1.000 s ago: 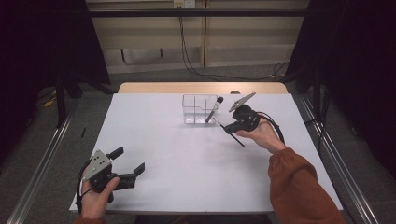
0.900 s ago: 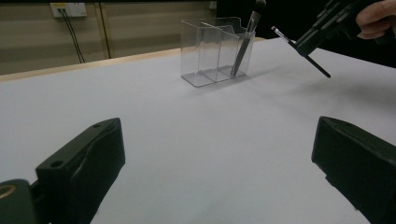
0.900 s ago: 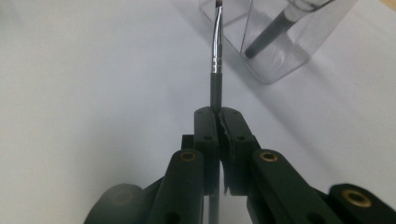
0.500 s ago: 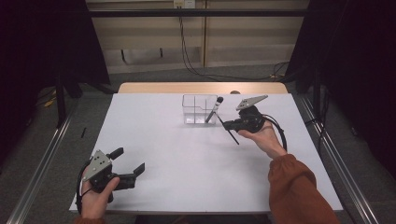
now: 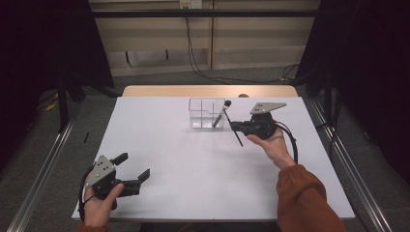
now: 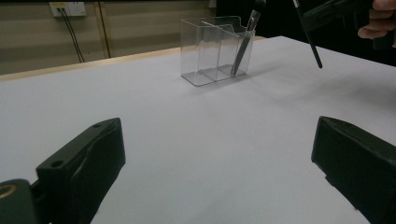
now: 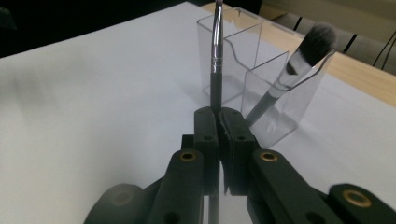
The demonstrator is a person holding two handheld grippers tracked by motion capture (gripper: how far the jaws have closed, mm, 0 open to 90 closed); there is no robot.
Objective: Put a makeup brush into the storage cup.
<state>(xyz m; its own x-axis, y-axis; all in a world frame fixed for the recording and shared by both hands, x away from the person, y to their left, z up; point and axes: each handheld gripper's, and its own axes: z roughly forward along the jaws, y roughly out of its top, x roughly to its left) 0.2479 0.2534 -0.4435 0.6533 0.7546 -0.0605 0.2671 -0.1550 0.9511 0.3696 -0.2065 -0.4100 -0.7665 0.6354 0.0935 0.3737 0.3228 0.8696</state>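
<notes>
Thin makeup brush (image 7: 216,60) pinched in right gripper (image 7: 219,122), just right of the clear organizer (image 5: 207,114) as the high view has it. Handle tip (image 5: 239,141) slants down toward the white table (image 5: 193,164), not touching it. Head end rises in front of the organizer's compartments in the right gripper view; the very tip is cut off by the frame.

Handling, judged: very light, stiff slim handle, smooth and likely slippery along the metal ferrule. Rigid enough to steer by one end, but prone to pivoting in a two-pad pinch. Bristles soft, best left untouched. Best hold looks like mid-handle below the ferrule, which is about where the pads sit now. Jaws fully closed on the handle, no visible gap.

Second brush (image 7: 299,65), fluffy head up, leans in the organizer's right-hand compartment, head resting near the rim. Organizer itself is thin clear plastic, light, probably easy to shove or tip if the held brush knocks a wall. Clean entry from above the rim looks safer than a sideways approach.

Left gripper (image 5: 130,173) well apart from the organizer, near the front left corner of the table, low over the surface. Jaws spread wide, nothing between them, bare tabletop showing in the gap in the left gripper view.
</notes>
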